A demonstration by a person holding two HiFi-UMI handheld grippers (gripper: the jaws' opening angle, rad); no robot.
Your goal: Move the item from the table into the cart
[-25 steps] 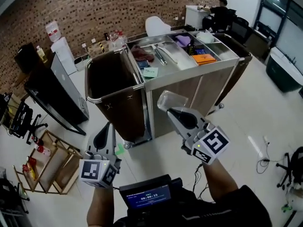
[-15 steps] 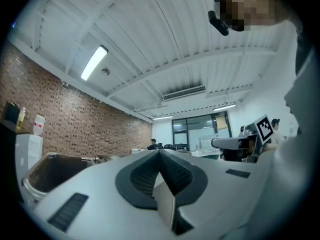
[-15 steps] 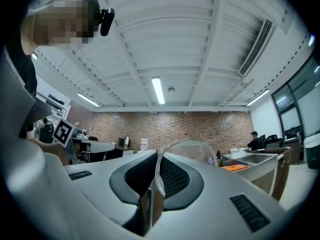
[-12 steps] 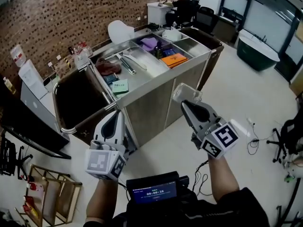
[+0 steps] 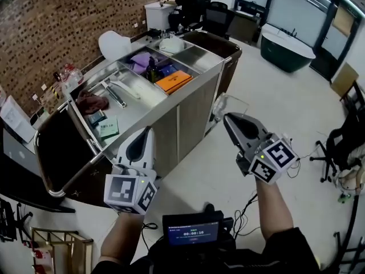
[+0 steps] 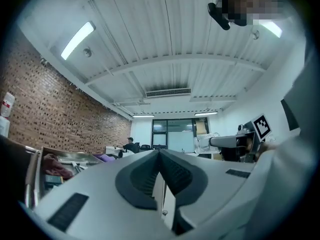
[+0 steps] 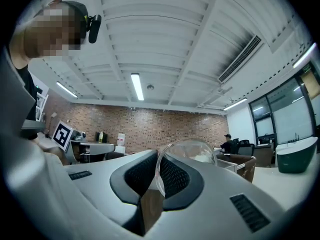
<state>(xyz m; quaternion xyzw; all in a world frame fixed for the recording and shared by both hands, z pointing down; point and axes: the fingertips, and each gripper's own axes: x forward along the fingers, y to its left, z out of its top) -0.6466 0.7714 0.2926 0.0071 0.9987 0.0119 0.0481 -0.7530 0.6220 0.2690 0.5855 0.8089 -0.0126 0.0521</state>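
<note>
My right gripper (image 5: 229, 117) is shut on the rim of a clear plastic cup (image 5: 227, 104), held in the air beside the cart's front panel. In the right gripper view the cup (image 7: 189, 155) sticks up between the dark pads (image 7: 172, 176) and the gripper (image 7: 158, 170) points about level. My left gripper (image 5: 147, 131) is shut with nothing in it, low in front of the steel cart (image 5: 193, 112); its pads meet at the tip (image 6: 159, 153). From the left gripper view, the right gripper (image 6: 231, 142) with the cup (image 6: 202, 142) shows at the right.
The cart top holds an orange book (image 5: 174, 81), purple cloth (image 5: 141, 61), maroon cloth (image 5: 91, 103) and a green pad (image 5: 108, 128). A brown bag (image 5: 57, 153) hangs at its left end. A person (image 5: 188, 1) sits at a far desk; a green tub (image 5: 287, 51) stands right.
Both grippers have swung rightward along the cart's front, from the brown bag end toward the compartment end. The right gripper still holds the clear cup; the left stays shut.
</note>
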